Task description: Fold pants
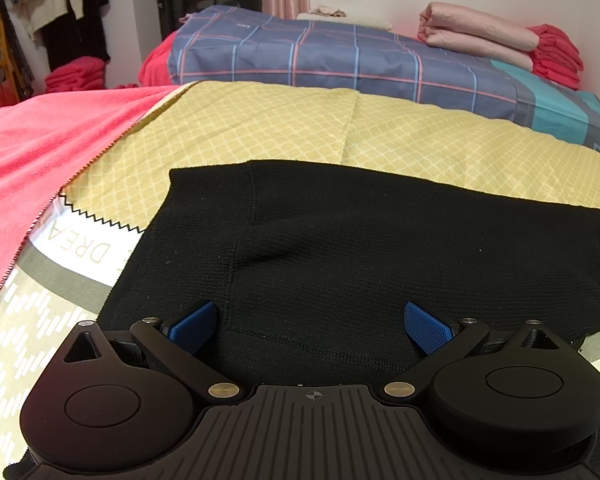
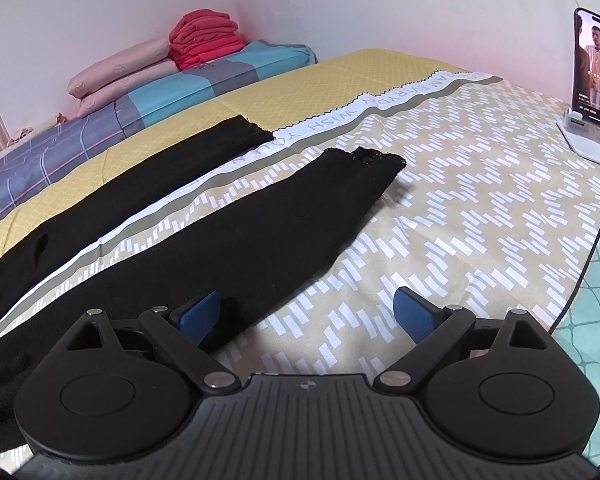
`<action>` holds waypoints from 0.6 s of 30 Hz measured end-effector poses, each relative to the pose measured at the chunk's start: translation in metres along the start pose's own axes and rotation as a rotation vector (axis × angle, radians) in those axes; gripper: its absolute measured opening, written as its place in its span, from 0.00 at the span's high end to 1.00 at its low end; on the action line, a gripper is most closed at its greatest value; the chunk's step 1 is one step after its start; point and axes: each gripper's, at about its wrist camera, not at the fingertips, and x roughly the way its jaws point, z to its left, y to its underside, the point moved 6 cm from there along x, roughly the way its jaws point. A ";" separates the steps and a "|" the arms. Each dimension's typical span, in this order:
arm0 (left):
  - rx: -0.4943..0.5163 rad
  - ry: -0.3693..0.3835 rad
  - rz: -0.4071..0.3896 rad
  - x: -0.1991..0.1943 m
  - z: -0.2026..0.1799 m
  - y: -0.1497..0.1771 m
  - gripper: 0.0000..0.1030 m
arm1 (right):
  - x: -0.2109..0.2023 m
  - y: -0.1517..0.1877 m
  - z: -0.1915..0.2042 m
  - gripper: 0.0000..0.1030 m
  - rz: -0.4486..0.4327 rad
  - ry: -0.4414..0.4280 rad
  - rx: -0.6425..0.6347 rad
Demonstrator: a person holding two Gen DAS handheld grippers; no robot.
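The black pants [image 2: 204,216] lie flat on the bed [image 2: 460,208], legs apart. Both the left gripper [image 1: 312,326] and the right gripper [image 2: 308,316] have wide-open, empty jaws.

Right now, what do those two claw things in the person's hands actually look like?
Both look alike. The left claw and right claw are matte black plastic: a ribbed body with a small crosshair mark, two round discs, and hinged arms on brass or silver pins. Each ends in two textured blue fingers. No cables, hands or sleeves show.
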 end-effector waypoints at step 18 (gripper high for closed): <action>0.000 0.000 -0.001 0.000 0.000 0.000 0.00 | 0.010 0.004 0.009 0.00 -0.026 0.045 -0.077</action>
